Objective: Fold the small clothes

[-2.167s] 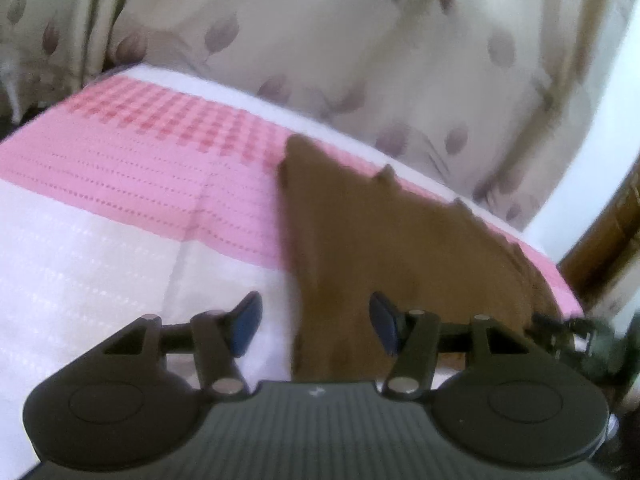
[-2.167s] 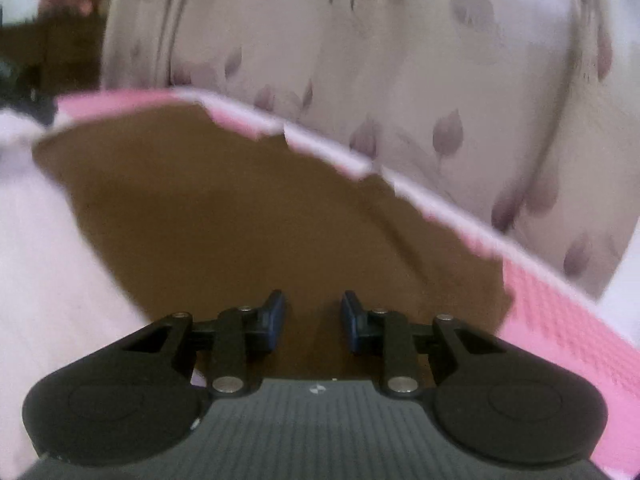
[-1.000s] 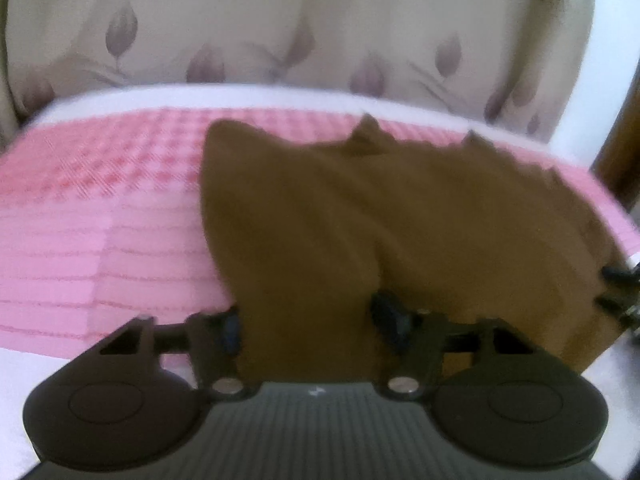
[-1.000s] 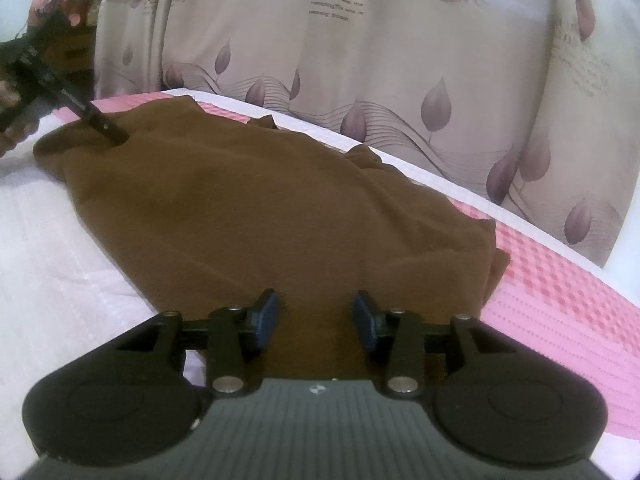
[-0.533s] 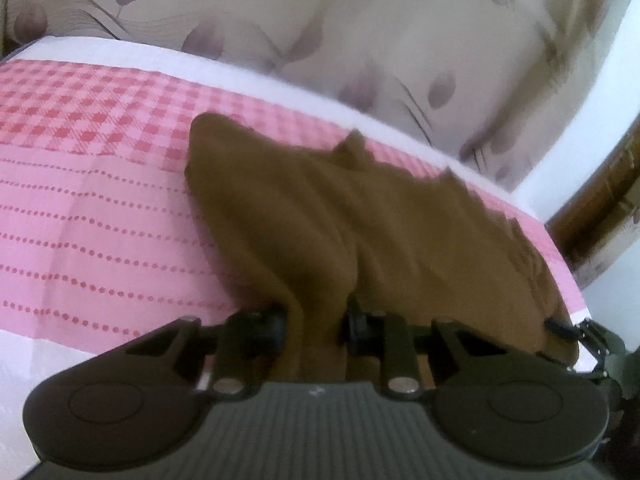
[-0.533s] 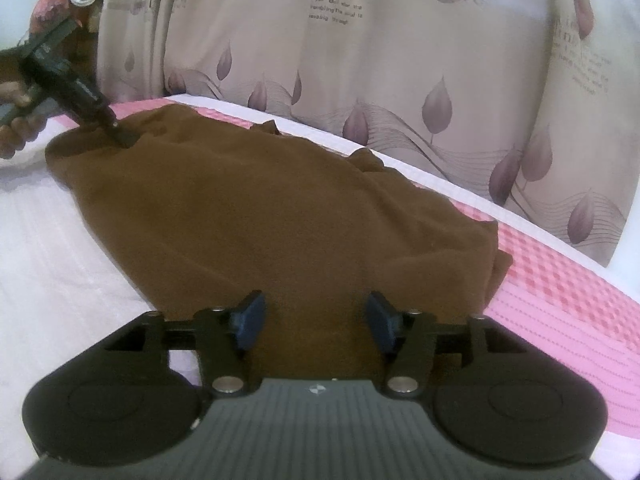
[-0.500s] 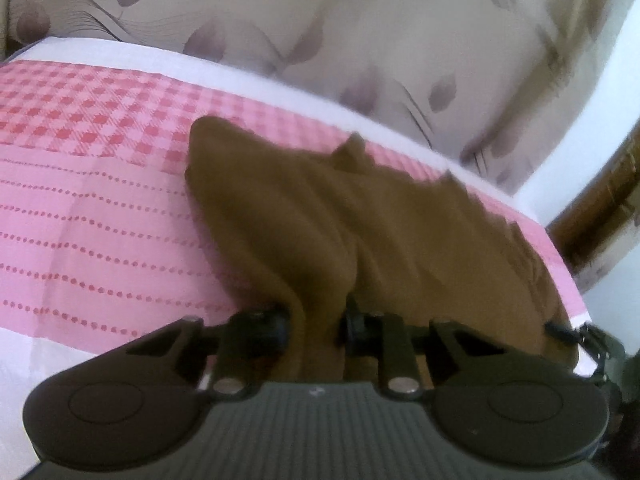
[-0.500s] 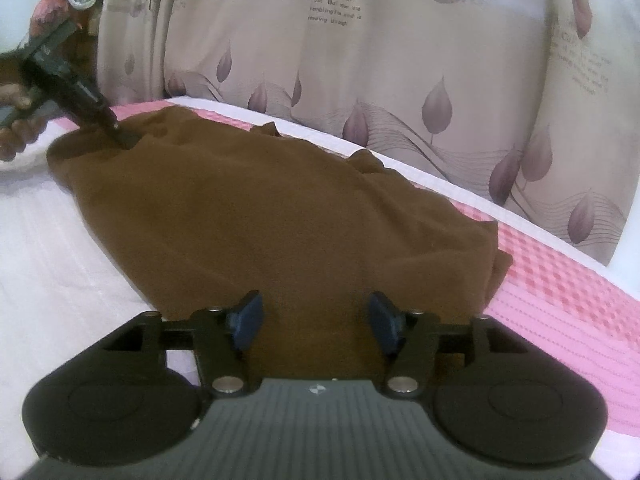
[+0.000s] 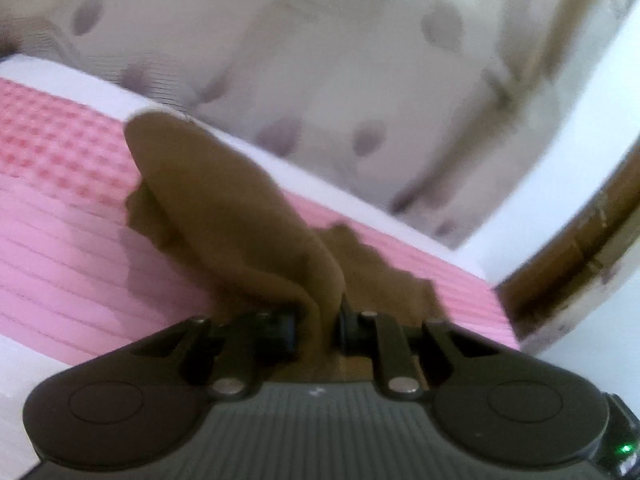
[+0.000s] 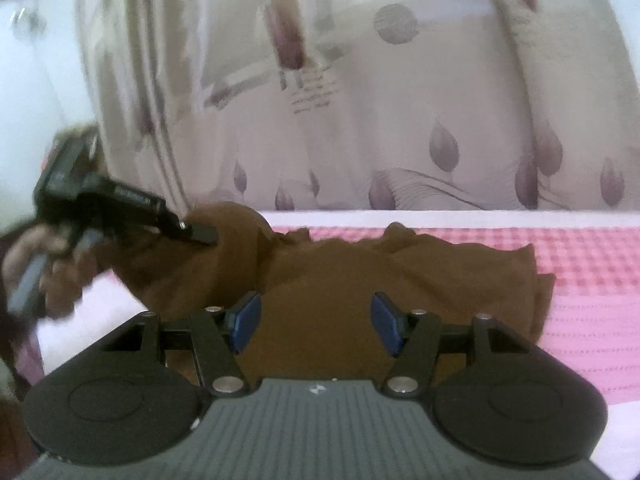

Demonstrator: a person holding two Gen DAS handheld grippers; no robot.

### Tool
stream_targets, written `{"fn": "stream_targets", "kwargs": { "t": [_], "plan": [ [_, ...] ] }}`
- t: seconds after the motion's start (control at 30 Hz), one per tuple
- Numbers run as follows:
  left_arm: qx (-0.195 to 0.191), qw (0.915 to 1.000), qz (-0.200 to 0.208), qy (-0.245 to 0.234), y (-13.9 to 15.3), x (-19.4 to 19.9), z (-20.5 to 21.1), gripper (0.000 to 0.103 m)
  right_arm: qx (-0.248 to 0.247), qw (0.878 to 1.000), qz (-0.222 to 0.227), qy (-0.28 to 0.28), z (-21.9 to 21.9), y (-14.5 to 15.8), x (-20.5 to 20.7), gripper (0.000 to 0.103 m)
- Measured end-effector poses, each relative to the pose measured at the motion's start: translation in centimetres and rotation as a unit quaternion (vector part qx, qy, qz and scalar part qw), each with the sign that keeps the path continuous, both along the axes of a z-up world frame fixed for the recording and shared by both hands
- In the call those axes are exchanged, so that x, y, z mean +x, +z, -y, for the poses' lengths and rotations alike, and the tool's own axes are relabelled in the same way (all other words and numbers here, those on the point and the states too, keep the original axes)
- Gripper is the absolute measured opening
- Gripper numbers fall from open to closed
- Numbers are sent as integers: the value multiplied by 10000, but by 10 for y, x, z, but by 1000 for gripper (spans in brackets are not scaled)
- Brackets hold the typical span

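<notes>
One brown garment (image 10: 360, 280) on the bed (image 10: 592, 320), along its far edge by the curtain (image 10: 400, 120) | left gripper (image 9: 318, 326) clenched on a raised fold at the garment's left end, jaws closing | right gripper (image 10: 316, 322) released, jaws apart over the near hem, pads clear of the cloth.

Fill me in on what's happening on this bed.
A person is folding a brown garment on a pink and white bedsheet. The left tool is clamped on a bunch of the fabric and holds that end raised off the sheet. The right tool is open above the other end, with nothing pinched.
</notes>
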State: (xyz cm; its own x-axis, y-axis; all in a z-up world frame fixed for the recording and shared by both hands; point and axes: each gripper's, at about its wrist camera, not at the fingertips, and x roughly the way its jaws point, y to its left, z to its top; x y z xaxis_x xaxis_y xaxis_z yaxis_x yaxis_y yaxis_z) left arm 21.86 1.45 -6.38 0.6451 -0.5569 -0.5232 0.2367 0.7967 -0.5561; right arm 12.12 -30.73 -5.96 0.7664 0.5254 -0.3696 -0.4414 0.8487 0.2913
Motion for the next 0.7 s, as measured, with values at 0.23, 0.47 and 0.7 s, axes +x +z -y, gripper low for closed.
{"fn": "stream_targets", "kwargs": {
  "t": [0.23, 0.47, 0.7],
  "plan": [
    [254, 9987, 177, -400, -10, -11, 89, 18, 1527, 9850, -666, -446, 50, -16, 19, 64],
    [471, 9938, 439, -909, -23, -18, 129, 37, 2576, 9593, -1060, -468, 73, -37, 42, 64],
    [-497, 9850, 617, -1532, -20, -27, 123, 65, 3021, 9409, -1438, -532, 80, -54, 73, 64]
  ]
}}
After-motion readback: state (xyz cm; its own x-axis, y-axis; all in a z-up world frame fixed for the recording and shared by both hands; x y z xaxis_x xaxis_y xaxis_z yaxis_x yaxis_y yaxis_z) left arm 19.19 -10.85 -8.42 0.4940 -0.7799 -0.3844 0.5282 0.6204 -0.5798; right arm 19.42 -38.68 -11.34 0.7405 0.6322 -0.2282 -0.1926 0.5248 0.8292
